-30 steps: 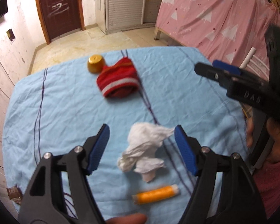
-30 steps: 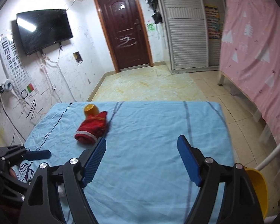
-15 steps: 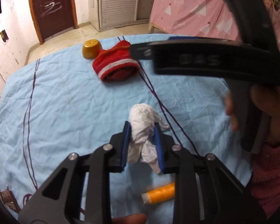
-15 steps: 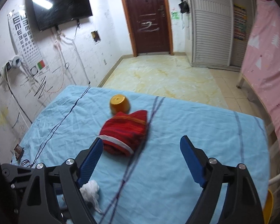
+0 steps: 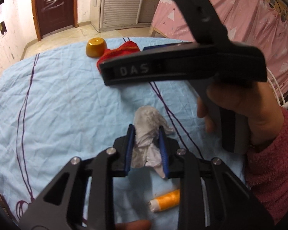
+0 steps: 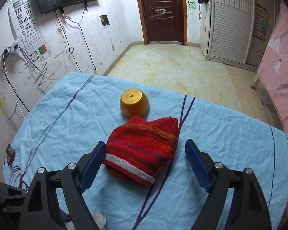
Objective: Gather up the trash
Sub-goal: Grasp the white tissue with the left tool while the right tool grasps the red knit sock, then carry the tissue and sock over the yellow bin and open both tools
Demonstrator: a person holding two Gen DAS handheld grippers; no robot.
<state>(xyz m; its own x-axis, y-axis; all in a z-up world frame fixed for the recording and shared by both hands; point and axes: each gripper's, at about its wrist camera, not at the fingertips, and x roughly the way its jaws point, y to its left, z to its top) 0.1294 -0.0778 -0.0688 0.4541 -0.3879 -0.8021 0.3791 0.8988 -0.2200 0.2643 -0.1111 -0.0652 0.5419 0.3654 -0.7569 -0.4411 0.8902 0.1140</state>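
Note:
My left gripper (image 5: 146, 149) is shut on a crumpled white tissue (image 5: 146, 128) and holds it just above the light blue cloth (image 5: 57, 99). My right gripper (image 6: 144, 164) is open and hovers over a red striped knitted hat (image 6: 144, 149), its fingers on either side of the hat's near end. In the left wrist view the right gripper's black body (image 5: 182, 67) crosses above the hat (image 5: 122, 51). A corner of the tissue (image 6: 99, 219) shows at the bottom of the right wrist view.
An upturned yellow bowl (image 6: 134, 105) sits just beyond the hat, also in the left wrist view (image 5: 96, 47). An orange thread spool (image 5: 166, 200) lies near me under the left gripper. A pink curtain (image 5: 249, 19) hangs at the right. Tiled floor (image 6: 172, 63) lies beyond the table.
My left gripper closed on the tissue and lifted it slightly. My right gripper swung left and forward over the red hat, staying open.

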